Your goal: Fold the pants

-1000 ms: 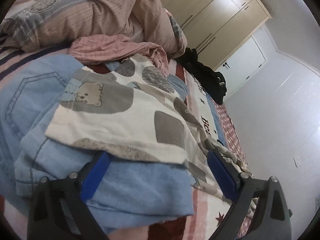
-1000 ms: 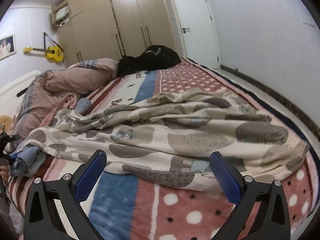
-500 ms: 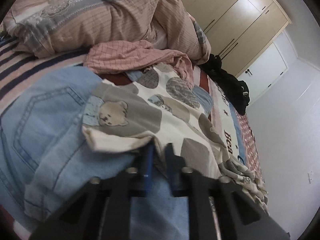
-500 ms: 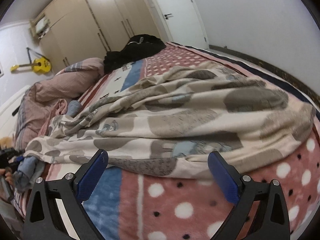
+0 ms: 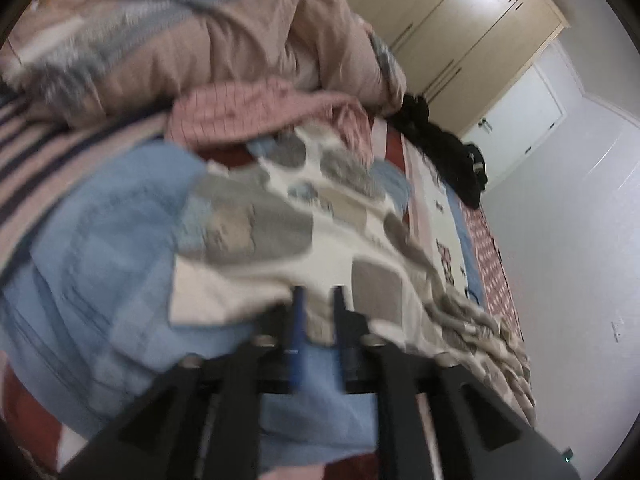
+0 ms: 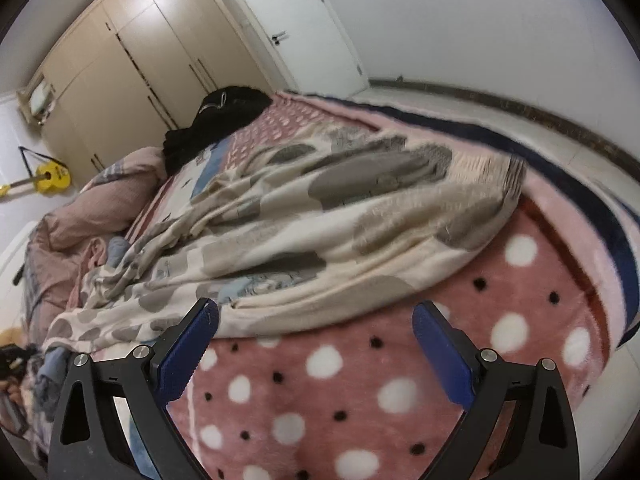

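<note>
Cream pyjama pants [image 5: 320,248] with grey patches and bear prints lie stretched along the bed, one end resting on blue jeans [image 5: 100,264]. My left gripper [image 5: 318,300] is shut on the near hem of the pants. In the right wrist view the pants [image 6: 340,224] spread across the pink dotted blanket [image 6: 360,392], their ribbed waistband at the right. My right gripper [image 6: 316,320] is open and empty just in front of the pants' near edge.
A bunched pink quilt [image 5: 200,40] and a pink checked garment [image 5: 260,116] lie at the head of the bed. A black bag [image 6: 224,112] sits at the far side. The wardrobe [image 6: 132,64], the door [image 6: 296,24] and a yellow guitar [image 6: 48,178] stand beyond.
My left gripper closed from wide open onto the pants' hem and stays shut, the view now blurred by motion. My right gripper moved in closer to the pants and tilted, still open.
</note>
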Action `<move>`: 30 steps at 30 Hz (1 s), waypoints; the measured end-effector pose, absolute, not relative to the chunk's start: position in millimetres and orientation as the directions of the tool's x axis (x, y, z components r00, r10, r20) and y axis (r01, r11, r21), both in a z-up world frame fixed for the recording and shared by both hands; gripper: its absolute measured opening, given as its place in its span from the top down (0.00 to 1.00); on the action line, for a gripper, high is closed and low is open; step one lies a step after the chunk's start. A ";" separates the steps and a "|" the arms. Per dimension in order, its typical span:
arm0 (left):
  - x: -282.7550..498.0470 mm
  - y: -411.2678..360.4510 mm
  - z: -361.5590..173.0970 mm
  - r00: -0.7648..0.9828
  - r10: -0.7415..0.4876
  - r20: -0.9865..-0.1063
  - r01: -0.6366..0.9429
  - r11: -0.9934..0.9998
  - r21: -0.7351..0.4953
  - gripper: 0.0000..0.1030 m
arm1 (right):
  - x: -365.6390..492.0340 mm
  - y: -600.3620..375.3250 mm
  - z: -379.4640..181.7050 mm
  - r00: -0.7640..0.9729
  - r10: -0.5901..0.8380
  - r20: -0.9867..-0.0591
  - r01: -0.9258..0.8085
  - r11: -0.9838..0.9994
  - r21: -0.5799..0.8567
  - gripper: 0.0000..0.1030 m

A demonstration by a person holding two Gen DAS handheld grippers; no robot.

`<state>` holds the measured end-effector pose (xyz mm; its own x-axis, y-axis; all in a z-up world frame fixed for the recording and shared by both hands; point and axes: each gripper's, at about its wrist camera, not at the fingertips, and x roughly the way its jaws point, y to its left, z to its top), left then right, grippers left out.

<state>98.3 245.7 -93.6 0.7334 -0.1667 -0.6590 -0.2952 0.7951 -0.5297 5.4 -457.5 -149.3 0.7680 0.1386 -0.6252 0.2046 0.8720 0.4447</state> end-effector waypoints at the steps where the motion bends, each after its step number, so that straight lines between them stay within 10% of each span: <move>1: 97.7 243.0 -97.0 0.729 -0.179 -0.660 -0.296 0.787 -0.541 0.51 | 9.0 -458.6 -151.1 0.766 0.162 -0.622 0.183 0.873 0.452 0.05; 20: 92.1 230.8 -124.1 0.713 -0.382 -0.589 -0.286 0.608 -0.741 0.31 | 36.9 -433.2 -153.5 0.749 0.210 -0.629 0.079 0.913 0.399 0.04; 30: 123.7 247.5 -129.9 0.759 -0.288 -0.584 -0.331 0.602 -0.727 0.28 | 50.4 -426.1 -153.7 0.741 0.194 -0.643 0.089 0.921 0.380 0.04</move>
<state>123.7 247.5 -129.9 0.7588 -0.2879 -0.5842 -0.3312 0.6019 -0.7267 50.4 -426.1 -153.7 0.7414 0.1936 -0.6425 0.0888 0.9208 0.3799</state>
